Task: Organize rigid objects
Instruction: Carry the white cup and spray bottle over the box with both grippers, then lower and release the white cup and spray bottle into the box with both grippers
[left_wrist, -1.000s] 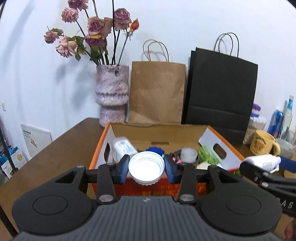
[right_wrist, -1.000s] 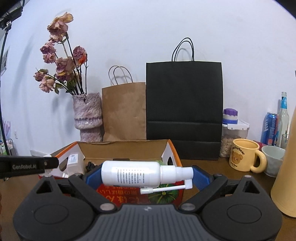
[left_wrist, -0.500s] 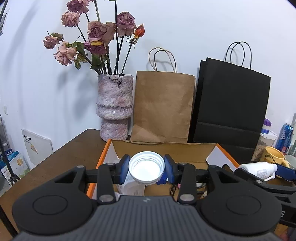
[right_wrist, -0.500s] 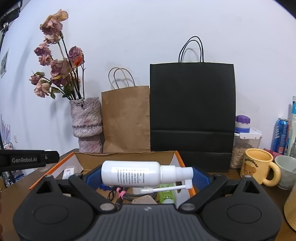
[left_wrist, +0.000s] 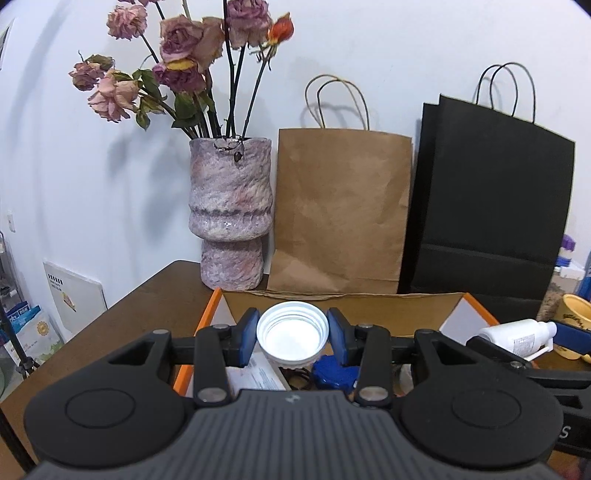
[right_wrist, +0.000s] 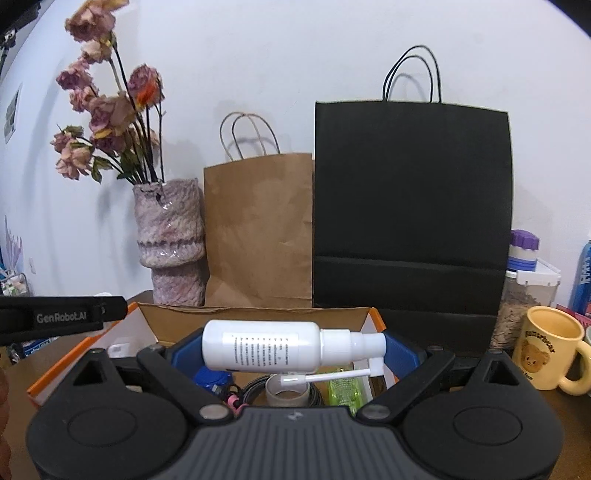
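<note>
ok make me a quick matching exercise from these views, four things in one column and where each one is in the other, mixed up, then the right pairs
Things:
1. white cap
2. white spray bottle
3. yellow mug
4. dried roses

Places:
A. in the pink vase
B. clamped sideways in the right tongs
C. standing on the table, right of the black bag
D. gripped in the left tongs, above the cardboard box

Pairs: 1-D, 2-B, 3-C, 4-A
</note>
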